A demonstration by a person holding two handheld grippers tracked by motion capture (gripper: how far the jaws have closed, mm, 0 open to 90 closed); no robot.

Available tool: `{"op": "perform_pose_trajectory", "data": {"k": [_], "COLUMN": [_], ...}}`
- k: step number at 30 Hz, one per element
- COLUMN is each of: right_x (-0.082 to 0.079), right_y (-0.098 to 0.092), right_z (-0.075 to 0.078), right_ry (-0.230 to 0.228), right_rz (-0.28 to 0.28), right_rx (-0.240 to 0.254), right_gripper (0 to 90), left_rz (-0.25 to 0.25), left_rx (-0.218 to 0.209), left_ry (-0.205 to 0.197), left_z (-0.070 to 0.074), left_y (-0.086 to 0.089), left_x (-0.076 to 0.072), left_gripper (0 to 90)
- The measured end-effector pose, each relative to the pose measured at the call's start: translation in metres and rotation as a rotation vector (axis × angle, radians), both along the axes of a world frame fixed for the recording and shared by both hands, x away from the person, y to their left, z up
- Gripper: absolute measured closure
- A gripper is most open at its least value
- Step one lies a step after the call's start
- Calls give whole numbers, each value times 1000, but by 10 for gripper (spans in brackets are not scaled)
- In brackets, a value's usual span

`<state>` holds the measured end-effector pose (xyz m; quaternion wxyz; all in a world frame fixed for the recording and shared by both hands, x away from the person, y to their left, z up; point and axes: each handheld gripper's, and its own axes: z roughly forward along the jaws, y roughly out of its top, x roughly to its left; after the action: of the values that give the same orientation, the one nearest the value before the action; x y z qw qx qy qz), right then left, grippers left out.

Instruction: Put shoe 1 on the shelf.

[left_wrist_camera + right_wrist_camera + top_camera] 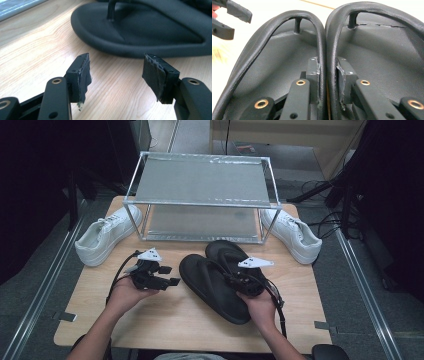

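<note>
Sandals [220, 277], two black ones, lie side by side on the table [165, 320] before the rack [200, 195]. Right gripper [327, 82] pinches their two inner straps [325, 50] together between its pads. Left gripper [116, 75] hangs just beside the left sandal's toe, jaws apart, nothing between them

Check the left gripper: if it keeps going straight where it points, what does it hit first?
Most likely the near black rubber flip-flop sandal. The left gripper is open over the bare light wooden tabletop, and the sandal's rounded edge lies directly ahead of it. How big the gap between them is I can't say.
</note>
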<state>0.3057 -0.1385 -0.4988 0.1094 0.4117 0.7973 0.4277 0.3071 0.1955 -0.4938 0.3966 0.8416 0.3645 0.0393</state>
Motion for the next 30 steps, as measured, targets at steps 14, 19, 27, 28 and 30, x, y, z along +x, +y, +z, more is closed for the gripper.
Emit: {"op": "perform_pose_trajectory", "data": {"k": [14, 19, 27, 28, 30], "right_x": [27, 42, 70, 73, 80], "right_y": [10, 14, 18, 19, 21], "right_z": [14, 15, 16, 14, 11], "right_ry": [-36, -36, -51, -48, -45], "right_rz": [36, 27, -12, -20, -35], "right_rx": [1, -3, -16, -16, -19], "right_gripper": [759, 759, 759, 759, 758], "left_rz": [72, 81, 69, 67, 64], "left_rx": [-9, -6, -2, -2, -3], "left_ry": [0, 4, 9, 11, 9], "left_z": [-3, -4, -5, -5, -6], "left_y": [19, 21, 21, 20, 19], "left_x": [-20, -23, -24, -24, -24], "left_gripper": [388, 386, 382, 382, 381]}}
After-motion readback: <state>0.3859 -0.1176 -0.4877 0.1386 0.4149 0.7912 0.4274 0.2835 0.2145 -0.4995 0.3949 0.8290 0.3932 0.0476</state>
